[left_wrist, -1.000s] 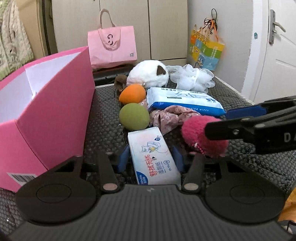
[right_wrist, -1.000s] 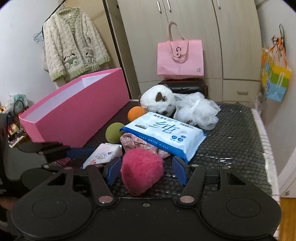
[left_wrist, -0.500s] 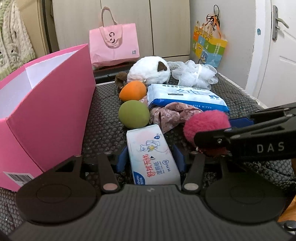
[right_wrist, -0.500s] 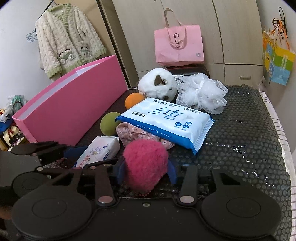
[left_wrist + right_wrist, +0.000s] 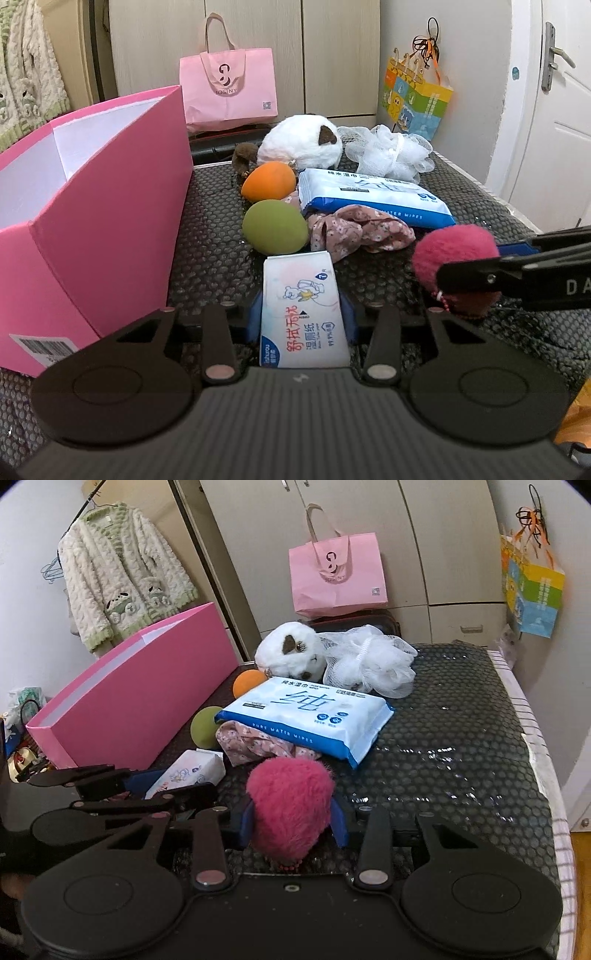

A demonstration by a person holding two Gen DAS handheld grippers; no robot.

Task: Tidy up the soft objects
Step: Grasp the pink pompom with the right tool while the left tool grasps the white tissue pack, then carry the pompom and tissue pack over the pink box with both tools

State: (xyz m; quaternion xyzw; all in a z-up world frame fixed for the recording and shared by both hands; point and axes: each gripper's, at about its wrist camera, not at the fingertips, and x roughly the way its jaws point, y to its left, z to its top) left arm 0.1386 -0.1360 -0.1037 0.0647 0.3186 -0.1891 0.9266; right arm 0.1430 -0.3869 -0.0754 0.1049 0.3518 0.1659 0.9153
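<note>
My left gripper is shut on a small white wet-tissue pack, held just above the black mat; the pack also shows in the right wrist view. My right gripper is shut on a fuzzy magenta pom-pom, lifted off the mat; the pom-pom also shows in the left wrist view. An open pink box stands to the left. A green ball, an orange ball, a floral cloth, a blue wipes pack, a white plush and a white mesh sponge lie on the mat.
A pink shopping bag stands behind the table against cabinets. A colourful bag hangs on the wall at right, beside a white door. A fuzzy cardigan hangs at left. The mat's right edge drops off.
My right gripper closed on the pom-pom and raised it. My left gripper closed on the tissue pack and lifted it slightly; both views have drawn back and up.
</note>
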